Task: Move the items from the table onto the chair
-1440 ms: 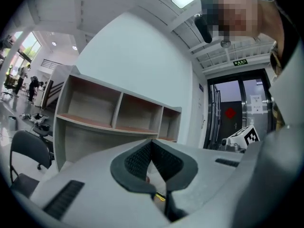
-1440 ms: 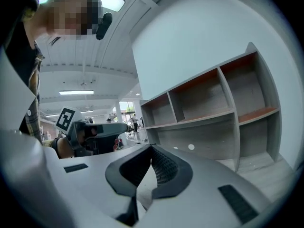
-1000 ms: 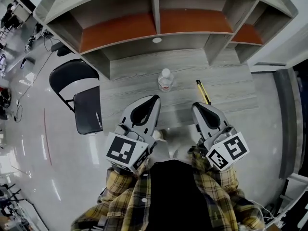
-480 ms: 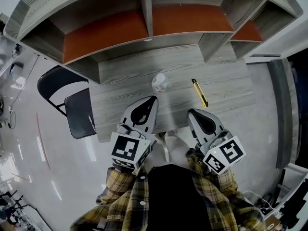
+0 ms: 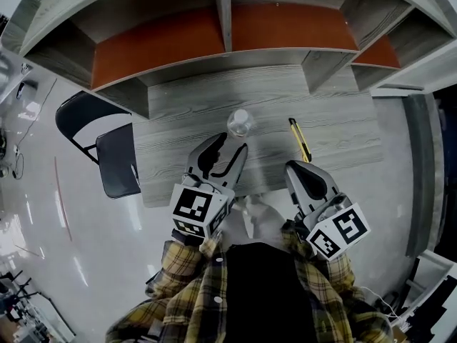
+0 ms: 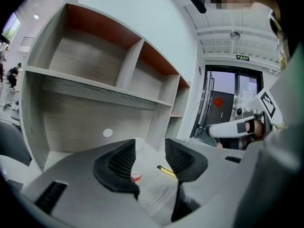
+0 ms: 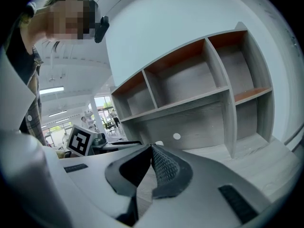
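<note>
Left claw (image 5: 228, 147), jaws just opened and spread, nothing yet between them, is aimed at the clear bottle (image 5: 240, 122) standing mid-surface (image 5: 178, 131). Right claw (image 5: 298, 168) is pressed together, empty. The bottle is judged light, smooth, slightly yielding; its mid-body is best gripped.
</note>
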`<state>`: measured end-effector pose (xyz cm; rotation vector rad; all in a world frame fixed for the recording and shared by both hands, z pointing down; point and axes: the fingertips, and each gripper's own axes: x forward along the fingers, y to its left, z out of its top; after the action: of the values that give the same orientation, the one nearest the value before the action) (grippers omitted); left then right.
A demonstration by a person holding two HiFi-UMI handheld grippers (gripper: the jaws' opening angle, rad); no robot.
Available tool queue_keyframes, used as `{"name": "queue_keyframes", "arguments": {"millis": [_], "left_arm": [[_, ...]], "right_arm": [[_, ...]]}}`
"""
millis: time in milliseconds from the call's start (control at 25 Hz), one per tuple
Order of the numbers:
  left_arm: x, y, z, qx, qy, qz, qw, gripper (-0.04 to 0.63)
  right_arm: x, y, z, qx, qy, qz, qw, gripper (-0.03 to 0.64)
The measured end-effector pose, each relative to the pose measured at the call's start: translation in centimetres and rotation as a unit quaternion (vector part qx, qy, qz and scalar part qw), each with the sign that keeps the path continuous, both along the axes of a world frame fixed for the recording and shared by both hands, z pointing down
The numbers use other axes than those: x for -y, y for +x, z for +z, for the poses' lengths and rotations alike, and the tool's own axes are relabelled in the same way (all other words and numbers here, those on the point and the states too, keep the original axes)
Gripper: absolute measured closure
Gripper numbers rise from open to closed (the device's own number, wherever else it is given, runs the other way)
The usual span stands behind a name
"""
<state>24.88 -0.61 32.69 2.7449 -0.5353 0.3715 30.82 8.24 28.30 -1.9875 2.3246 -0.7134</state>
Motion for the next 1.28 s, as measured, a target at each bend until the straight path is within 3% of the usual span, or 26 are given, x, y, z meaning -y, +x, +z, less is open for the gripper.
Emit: {"name": "queue_keyframes", "arguments": {"millis": [240, 720, 1200, 1280], "left_arm": [[1.3, 1.3, 3.1, 0.015, -0.005, 0.006, 0.9999, 0.303], [3.2, 3.2, 10.9, 0.051, -0.025, -0.005, 0.9984, 0.241], [4.0, 5.1, 15.0, 0.084, 0.001, -0.002, 0.9965, 0.241], [4.2, 5.0, 15.0, 0.089, 0.002, -0.008, 0.9960, 0.273]], "right_arm": [[-0.6, 1.0, 0.9, 0.005, -0.013, 0.014, 1.000, 0.597], [-2.7, 2.7, 4.0, 0.030, -0.047, 0.047, 0.997, 0.598], [-4.0, 1.7, 6.5, 0.062, -0.067, 0.040, 0.995, 0.597], [-4.1, 1.8, 6.5, 0.063, -0.066, 0.039, 0.995, 0.598]]}}
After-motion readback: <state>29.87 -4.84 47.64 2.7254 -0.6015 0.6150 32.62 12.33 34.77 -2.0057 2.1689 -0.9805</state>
